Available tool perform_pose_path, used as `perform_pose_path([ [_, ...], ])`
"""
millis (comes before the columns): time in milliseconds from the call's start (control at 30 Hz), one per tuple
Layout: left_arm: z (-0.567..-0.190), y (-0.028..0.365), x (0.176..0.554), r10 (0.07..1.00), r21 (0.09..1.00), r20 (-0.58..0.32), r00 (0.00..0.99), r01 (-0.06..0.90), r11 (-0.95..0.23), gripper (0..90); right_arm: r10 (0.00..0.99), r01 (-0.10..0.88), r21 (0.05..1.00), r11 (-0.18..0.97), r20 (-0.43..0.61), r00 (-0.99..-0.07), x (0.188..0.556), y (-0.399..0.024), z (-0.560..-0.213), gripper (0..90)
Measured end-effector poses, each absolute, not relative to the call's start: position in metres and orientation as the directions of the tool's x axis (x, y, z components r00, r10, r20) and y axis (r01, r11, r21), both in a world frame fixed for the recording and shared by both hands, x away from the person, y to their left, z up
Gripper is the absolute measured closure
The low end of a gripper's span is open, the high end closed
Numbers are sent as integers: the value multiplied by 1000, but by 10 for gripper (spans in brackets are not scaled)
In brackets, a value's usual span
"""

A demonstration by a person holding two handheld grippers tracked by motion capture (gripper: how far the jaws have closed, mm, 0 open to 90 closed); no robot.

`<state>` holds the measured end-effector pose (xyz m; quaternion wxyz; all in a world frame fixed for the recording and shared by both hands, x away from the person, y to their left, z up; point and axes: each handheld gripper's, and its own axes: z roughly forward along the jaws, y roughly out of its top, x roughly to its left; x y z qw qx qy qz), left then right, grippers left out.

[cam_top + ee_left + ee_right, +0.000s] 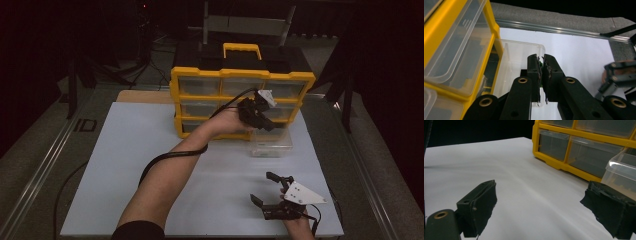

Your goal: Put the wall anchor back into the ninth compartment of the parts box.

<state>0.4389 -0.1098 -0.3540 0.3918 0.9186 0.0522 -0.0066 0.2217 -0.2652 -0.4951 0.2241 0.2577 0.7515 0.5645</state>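
At frame centre, the left gripper (pixel 266 121), fingers pressed together, is hovering over the clear drawer (pixel 270 142) jutting lengthwise from the yellow organizer (pixel 240 75).

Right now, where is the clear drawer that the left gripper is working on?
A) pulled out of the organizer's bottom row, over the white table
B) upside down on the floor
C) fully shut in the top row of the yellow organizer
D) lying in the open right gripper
A: in the high view the clear drawer juts from the bottom right of the yellow organizer over the white table, with the left gripper at it, jaws closed.
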Motion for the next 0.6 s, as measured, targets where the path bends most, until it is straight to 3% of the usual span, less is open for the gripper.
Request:
perform_pose_path([
  [600,-388,-138,448,168,608,-59,984,169,-775,851,639,130,965,227,-47,-768,222,-266,-495,100],
])
